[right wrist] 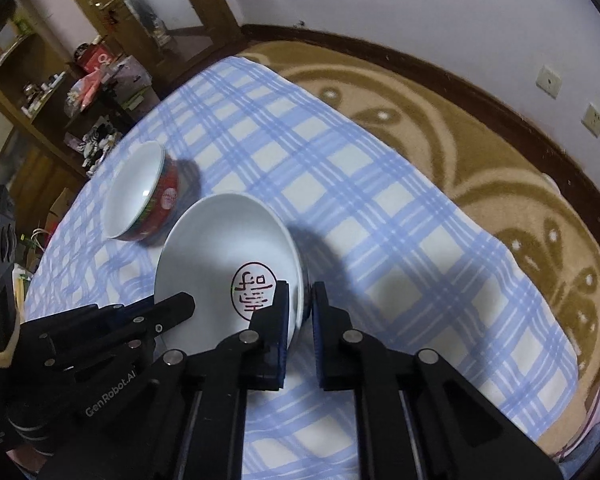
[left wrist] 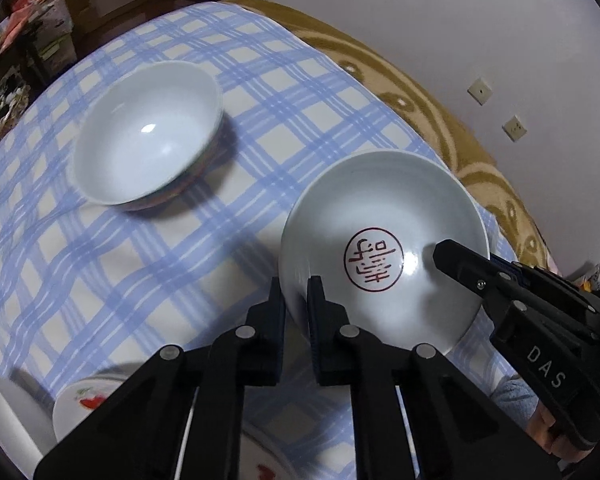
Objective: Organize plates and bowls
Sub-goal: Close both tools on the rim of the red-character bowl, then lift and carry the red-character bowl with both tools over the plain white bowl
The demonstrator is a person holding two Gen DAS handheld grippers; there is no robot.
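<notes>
Both tongs, left tongs [left wrist: 296,300] and right tongs [right wrist: 302,304], are clenched on opposite rims of the stamped white bowl [left wrist: 384,256], near the bench's [left wrist: 100,280] front edge. Glazed ceramic looks stiff, slippery, breakable; thin rims seem the sensible holds.

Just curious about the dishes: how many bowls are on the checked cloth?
2: a red-sided bowl farther back, and a stamped bowl nearer, its rim pinched on both sides. More may be hidden.

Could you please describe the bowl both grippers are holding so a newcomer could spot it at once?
On the blue-checked tablecloth stand two white bowls. The held bowl is nearer, pinched at opposite rims by both grippers. Unlike the red-sided bowl, it has a red circular seal inside.
</notes>
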